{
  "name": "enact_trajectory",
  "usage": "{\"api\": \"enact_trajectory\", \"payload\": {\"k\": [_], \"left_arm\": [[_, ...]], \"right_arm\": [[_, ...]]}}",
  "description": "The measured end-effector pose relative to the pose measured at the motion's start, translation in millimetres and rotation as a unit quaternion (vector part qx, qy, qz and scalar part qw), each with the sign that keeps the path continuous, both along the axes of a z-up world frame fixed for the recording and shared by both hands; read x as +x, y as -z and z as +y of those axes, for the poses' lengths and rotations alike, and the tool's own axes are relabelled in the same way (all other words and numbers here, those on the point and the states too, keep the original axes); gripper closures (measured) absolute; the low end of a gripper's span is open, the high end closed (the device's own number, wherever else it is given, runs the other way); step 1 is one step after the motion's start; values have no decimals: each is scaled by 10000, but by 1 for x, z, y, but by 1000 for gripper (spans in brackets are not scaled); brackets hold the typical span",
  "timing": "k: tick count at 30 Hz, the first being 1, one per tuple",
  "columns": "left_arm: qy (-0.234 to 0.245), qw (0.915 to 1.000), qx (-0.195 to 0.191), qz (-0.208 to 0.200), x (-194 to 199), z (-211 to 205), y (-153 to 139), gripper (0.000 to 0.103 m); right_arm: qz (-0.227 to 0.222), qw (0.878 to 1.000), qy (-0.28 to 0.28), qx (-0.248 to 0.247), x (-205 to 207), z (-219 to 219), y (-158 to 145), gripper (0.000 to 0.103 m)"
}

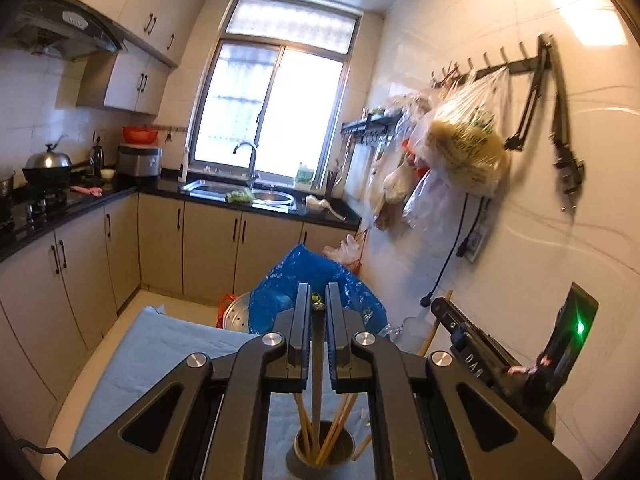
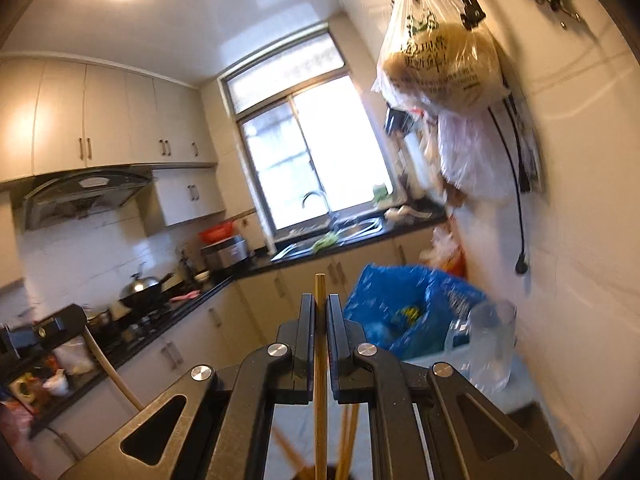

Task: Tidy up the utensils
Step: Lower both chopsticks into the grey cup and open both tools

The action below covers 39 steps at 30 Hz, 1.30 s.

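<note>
Both grippers hold chopsticks above the cup.

Your right gripper (image 2: 318, 312) pinches one chopstick (image 2: 320, 360) upright. Your left gripper (image 1: 318, 304) pinches another chopstick (image 1: 317, 364). About five more chopsticks (image 1: 338, 424) lean in the one metal cup (image 1: 324, 450) on the blue cloth (image 1: 160, 356), near its front edge.

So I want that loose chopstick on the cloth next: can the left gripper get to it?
Probably not yet: the left gripper is shut on a chopstick above the cup. The loose chopstick lies beside the cup, uncovered.

Wooden-looking chopsticks (image 1: 316, 364), metal holder (image 1: 344, 446)
</note>
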<state>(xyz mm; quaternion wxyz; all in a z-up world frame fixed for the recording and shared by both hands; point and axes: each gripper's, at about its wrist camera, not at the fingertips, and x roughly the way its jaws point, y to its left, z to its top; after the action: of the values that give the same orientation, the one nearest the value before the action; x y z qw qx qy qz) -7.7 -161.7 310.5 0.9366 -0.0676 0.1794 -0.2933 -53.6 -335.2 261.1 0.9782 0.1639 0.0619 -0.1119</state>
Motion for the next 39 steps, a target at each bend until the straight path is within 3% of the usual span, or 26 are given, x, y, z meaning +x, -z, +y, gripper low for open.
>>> {"api": "enact_trajectory", "payload": {"k": [3,9,12,14,16,19,24,26,29,31,32,34,39], "left_arm": [[-33,9996,192,203,23,-20,20,97],[-1,9937,477,1014,56,-40,69,97],[-48,9927,462,1115,55,-37,75,97],[-72,9929,388,1122,51,-30,74,96],[-119,9934,308,1102,44,-20,70,84],[-249,9934,104,1111,30,1,66,63],[-401,9919,-118,1197,1,41,66,60],[-548,9907,-95,1242,-16,60,78,56],[-695,9878,100,1391,-31,76,106,52],[-718,9829,311,1668,-37,81,138,52],[-721,9797,413,1825,-38,82,152,52],[-684,9687,707,2280,-38,81,187,54],[-579,9562,1189,2612,-46,69,233,60]], "right_arm": [[218,9997,122,-19,24,-6,22,97],[805,9957,28,447,45,-20,72,97],[925,9942,-26,549,44,-24,83,96],[952,9938,-24,573,43,-28,85,90],[939,9937,-33,616,35,-29,82,74],[889,9942,-75,596,20,-27,75,71],[1045,9930,-151,531,-13,-16,76,56],[1354,9893,-262,472,-25,-8,89,54],[2180,9714,-874,357,-35,13,132,54],[2706,9520,-1418,206,-38,31,165,57],[2952,9413,-1638,99,-39,42,180,61],[3336,9226,-1938,-52,-42,59,207,80],[3629,9082,-2048,-390,-41,80,236,84]]}}
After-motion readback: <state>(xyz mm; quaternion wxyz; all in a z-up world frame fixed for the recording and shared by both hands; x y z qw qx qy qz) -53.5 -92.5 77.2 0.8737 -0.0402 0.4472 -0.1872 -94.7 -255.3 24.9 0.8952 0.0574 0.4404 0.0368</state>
